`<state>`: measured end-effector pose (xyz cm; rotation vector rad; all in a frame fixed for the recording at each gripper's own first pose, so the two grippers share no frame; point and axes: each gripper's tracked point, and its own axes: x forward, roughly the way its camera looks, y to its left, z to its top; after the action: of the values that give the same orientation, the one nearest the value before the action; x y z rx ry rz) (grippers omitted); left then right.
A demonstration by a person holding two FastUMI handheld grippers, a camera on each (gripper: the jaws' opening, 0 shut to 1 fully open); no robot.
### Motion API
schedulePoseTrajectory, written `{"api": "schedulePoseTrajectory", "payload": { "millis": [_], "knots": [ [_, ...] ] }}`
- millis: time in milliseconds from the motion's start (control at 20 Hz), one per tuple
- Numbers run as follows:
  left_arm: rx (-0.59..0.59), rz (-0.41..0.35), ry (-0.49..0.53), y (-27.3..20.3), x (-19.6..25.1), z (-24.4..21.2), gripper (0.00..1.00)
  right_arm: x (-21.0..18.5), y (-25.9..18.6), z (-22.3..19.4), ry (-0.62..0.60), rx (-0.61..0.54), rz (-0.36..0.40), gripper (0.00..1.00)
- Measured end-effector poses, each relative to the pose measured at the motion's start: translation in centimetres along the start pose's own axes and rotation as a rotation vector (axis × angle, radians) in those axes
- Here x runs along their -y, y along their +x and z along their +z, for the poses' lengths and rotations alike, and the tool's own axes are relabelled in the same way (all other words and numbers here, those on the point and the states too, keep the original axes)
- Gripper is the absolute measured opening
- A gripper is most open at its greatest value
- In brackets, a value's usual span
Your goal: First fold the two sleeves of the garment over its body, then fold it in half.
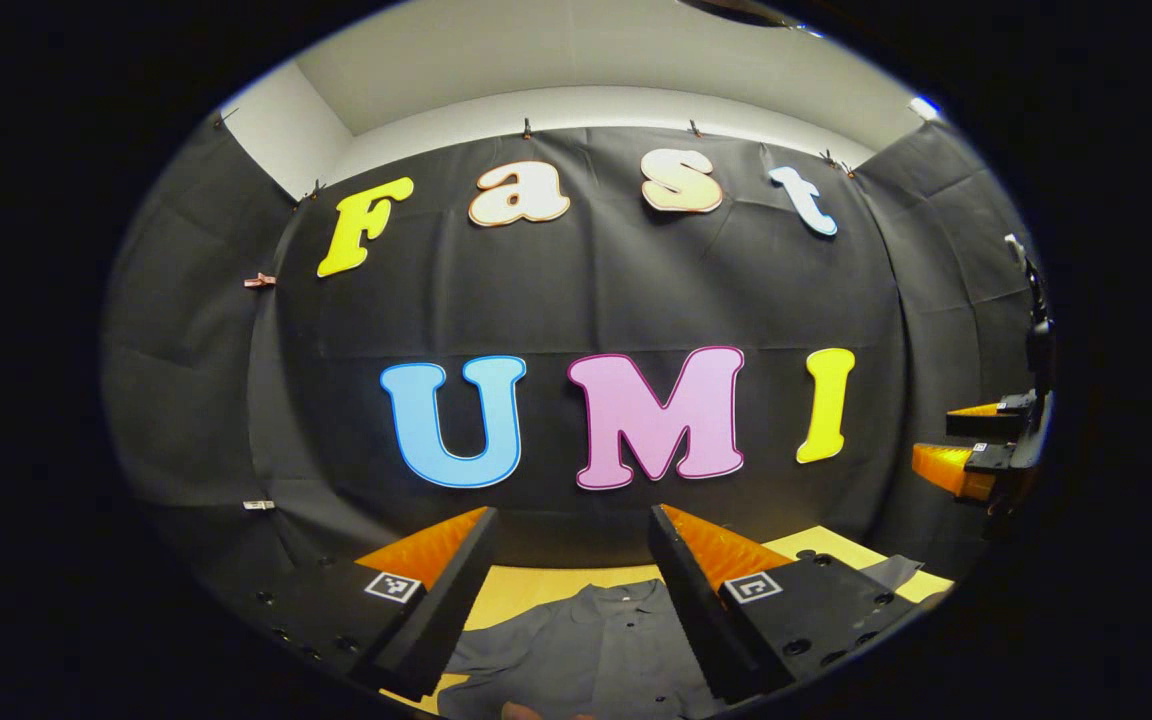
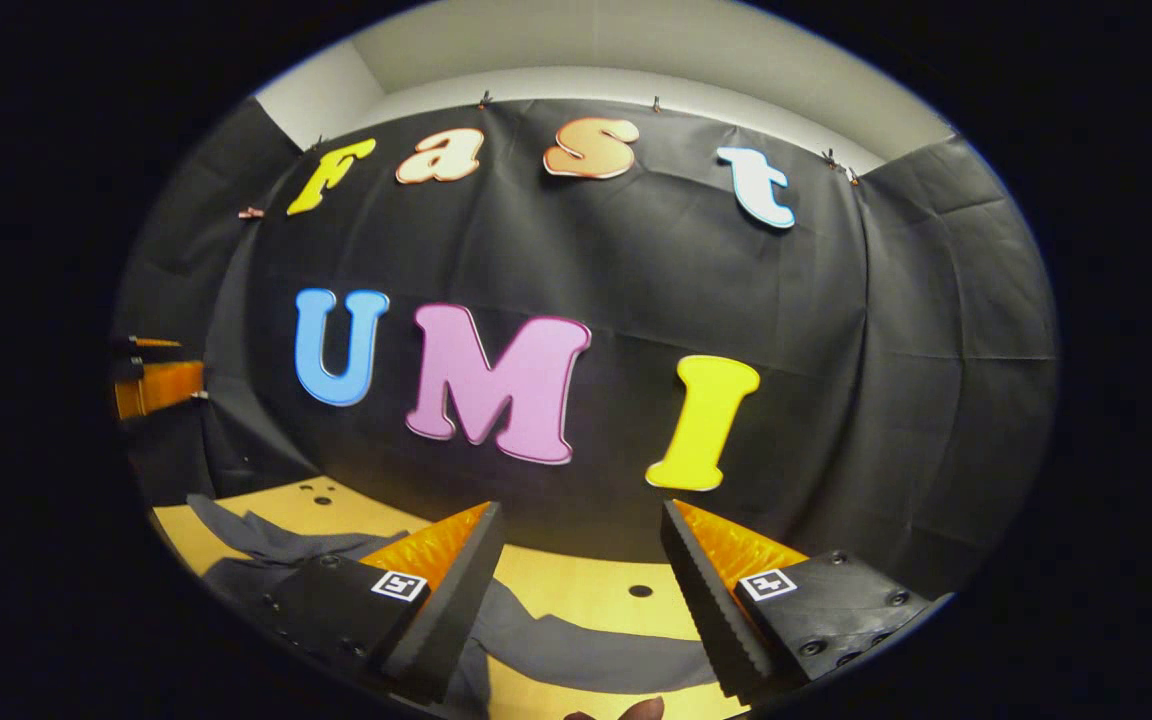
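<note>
Both grippers, left gripper [image 1: 571,520] and right gripper [image 2: 576,515], are held wide open above the grey garment [image 1: 596,650] spread on the tabletop [image 2: 586,590].

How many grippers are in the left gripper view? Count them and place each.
2. The left gripper sits at the bottom, open above the grey shirt; the right gripper is at the right edge, also open.

Yellow wooden table [image 2: 576,590] with small holes; dark grey garment [image 1: 586,650] lying spread directly on it.
</note>
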<state>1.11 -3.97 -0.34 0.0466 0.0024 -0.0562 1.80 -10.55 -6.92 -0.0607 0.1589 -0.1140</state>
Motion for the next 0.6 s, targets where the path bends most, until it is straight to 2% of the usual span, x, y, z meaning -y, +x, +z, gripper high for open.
{"api": "schedulePoseTrajectory", "payload": {
  "millis": [250, 600],
  "knots": [
    [-0.024, 0.018, 0.009, 0.0, 0.3, -0.7, 0.94, 6.1, 2.2, -6.2, -0.019, -0.111, -0.078, 0.97],
    [-0.035, 0.064, 0.023, 0.1, 0.9, -0.9, 0.94, 11.8, 5.0, -16.0, -0.044, -0.270, -0.145, 0.97]
  ]
}}
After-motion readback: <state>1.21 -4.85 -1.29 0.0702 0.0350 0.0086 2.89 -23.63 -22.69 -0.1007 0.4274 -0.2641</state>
